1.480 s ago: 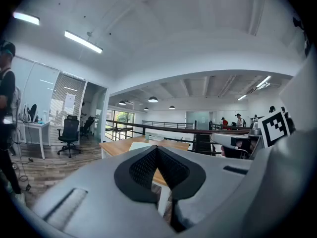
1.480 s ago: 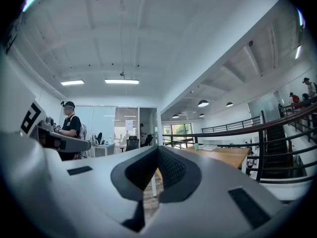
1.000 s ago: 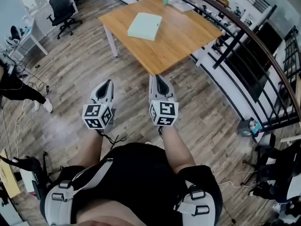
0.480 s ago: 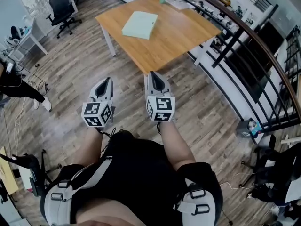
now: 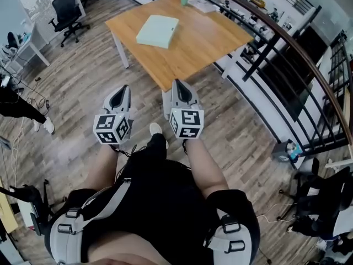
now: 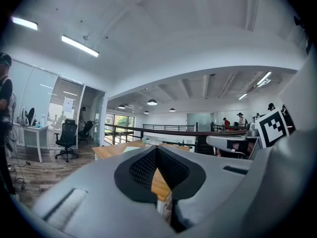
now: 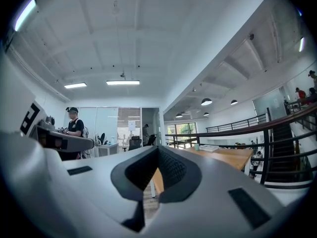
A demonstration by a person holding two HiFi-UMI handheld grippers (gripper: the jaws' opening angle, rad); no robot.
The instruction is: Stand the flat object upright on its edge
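Two things had changed as I walked the rig forward. The wooden table (image 5: 212, 40) had drawn nearer than a second before and slid leftward in the head view, and its near corner now sat just ahead of the grippers. To my mind that was approach only, with nothing of the task itself done. On the table the flat object (image 5: 157, 31), a pale green slab, lay flat toward the far left side, untouched and well apart from both claws. The left gripper (image 5: 122, 90) and right gripper (image 5: 180, 85) hung side by side, pointing level at the table, each with its jaws pressed together on nothing. Against the earlier frame they sat a little higher in the picture, and a white shoe (image 5: 156, 130) had stepped in between them. Smallest was a green cup (image 5: 183, 0) at the far edge, possibly a mug; it was too small to tell
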